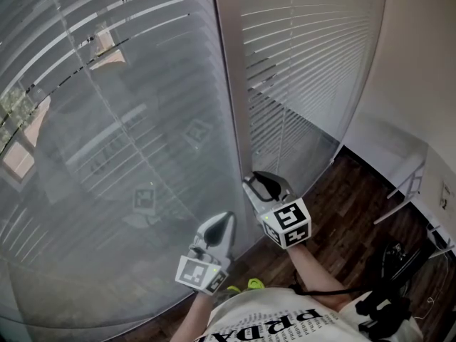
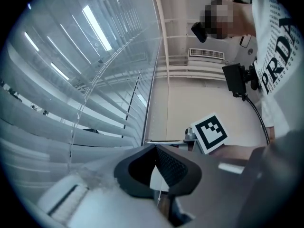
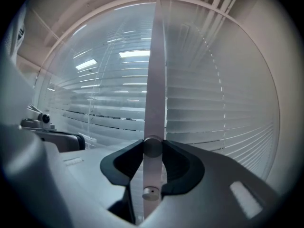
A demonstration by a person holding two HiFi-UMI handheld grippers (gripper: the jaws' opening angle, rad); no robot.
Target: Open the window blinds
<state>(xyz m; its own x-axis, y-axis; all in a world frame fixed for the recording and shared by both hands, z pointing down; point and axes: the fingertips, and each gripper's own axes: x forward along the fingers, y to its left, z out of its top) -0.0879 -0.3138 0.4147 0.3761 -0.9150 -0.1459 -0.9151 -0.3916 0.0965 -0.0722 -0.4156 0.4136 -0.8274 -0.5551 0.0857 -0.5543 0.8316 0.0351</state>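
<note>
Two grippers are held low, just in front of the upright post (image 1: 229,98) that stands between the blind panels. The left gripper (image 1: 222,225) is seen nearer, a little to the left of the post. Its jaws are closed together on a thin white cord (image 2: 159,191). The right gripper (image 1: 265,182) is placed right at the post, and its jaws are closed around a pale rod (image 3: 152,170). The window blinds (image 1: 128,120) hang on both sides of the post, behind the grippers.

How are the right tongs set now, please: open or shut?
Shut on the wand: in the right gripper view, the pads of the right tongs press its round knob from both sides, with no gap.
</note>
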